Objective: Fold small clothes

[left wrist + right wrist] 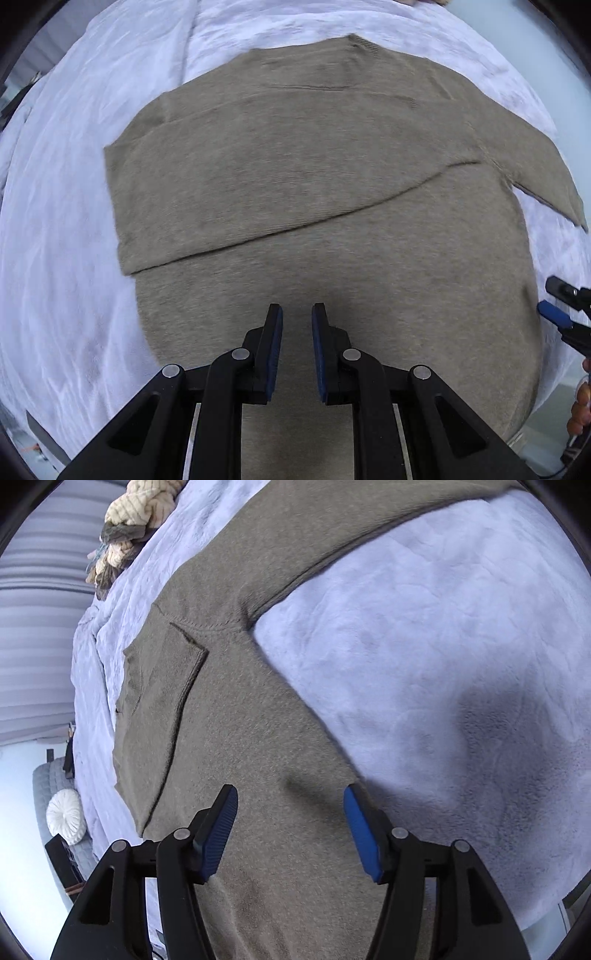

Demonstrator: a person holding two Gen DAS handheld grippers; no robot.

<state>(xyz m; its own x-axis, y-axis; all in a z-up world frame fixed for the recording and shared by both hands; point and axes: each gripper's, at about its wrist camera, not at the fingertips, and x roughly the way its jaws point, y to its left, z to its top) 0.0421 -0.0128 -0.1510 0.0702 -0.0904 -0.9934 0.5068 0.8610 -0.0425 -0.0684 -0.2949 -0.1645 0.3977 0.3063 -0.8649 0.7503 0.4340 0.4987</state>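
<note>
A taupe knit sweater point(314, 177) lies flat on a pale lavender blanket point(66, 221). One sleeve is folded across its body. The other sleeve point(532, 166) stretches out to the right. My left gripper point(297, 314) hovers over the sweater's lower body, its jaws a narrow gap apart and empty. In the right wrist view the sweater point(229, 709) runs up the middle, with the outstretched sleeve point(332, 535) at the top. My right gripper point(290, 797) is wide open above the sweater's side edge, holding nothing. It also shows at the right edge of the left wrist view point(565, 314).
A heap of cream and olive knitwear point(129, 520) lies at the far end of the blanket point(443, 664). A grey couch with a round white cushion point(66, 816) stands beyond the bed's edge at the left.
</note>
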